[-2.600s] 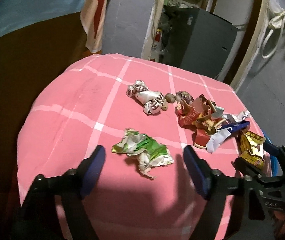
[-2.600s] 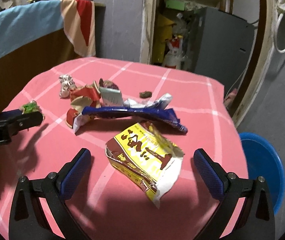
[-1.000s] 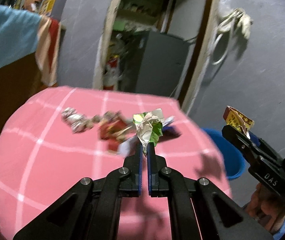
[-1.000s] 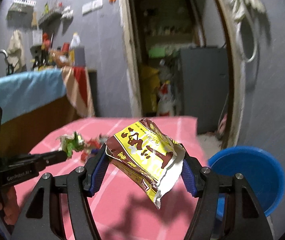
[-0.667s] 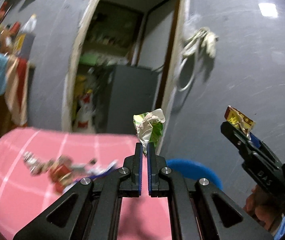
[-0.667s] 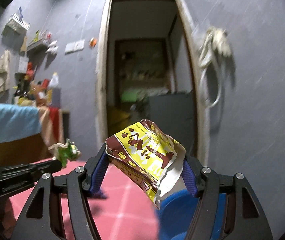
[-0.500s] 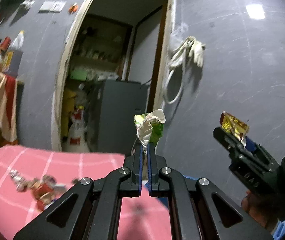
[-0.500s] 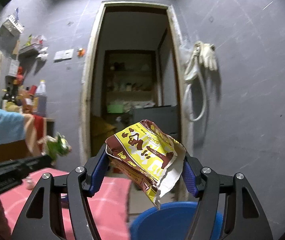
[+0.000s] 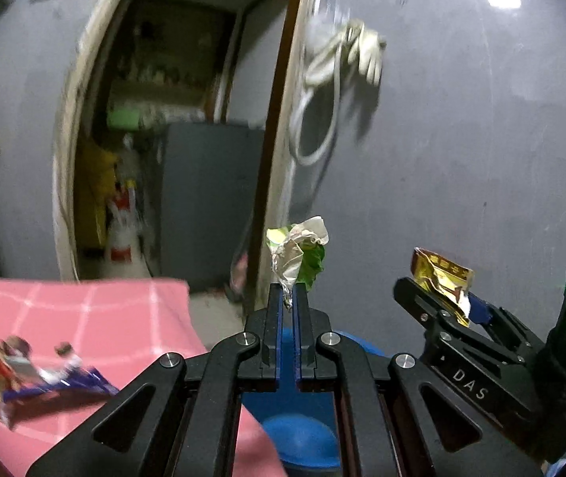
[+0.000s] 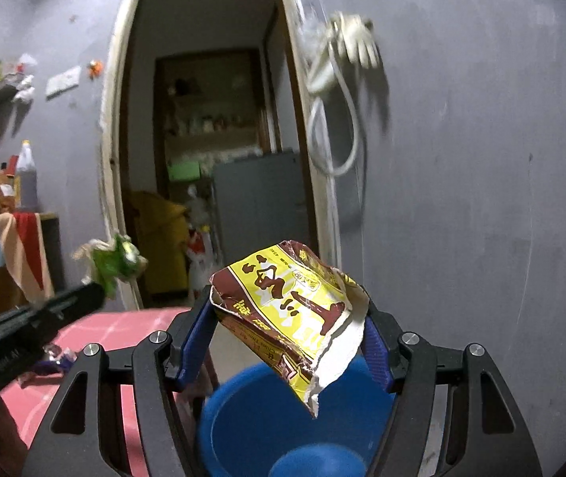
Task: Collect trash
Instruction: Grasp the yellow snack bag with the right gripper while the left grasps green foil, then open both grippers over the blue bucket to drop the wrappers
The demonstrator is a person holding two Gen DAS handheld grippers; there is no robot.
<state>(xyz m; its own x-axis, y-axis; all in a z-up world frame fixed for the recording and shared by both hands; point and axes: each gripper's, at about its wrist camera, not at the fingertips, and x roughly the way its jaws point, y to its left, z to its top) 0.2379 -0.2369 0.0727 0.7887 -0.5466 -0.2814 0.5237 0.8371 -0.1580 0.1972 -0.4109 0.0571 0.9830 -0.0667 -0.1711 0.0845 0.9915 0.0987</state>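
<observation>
Lifted clear of pink counter (image 9: 84,318), both tongs now above blue bin (image 10: 267,417): left tongs (image 9: 290,306) pinching green wrapper (image 9: 298,258), right tongs (image 10: 288,342) clamping yellow packet (image 10: 290,302); bin contents unclear.

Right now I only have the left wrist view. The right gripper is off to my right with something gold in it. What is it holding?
Observer: A yellow packet with brown print. The right gripper is shut on it, with a blue pad on each side.
Operator: Is it over the bin? My own gripper hides most of that.
Observer: It looks so. The blue bin opens directly below it in the right wrist view, and the packet's torn white edge hangs in front of the bin's mouth.
Operator: And my green wrapper from that side?
Observer: The green wrapper sticks up from the left gripper tip. There it appears left of the bin, above the pink tablecloth.
</observation>
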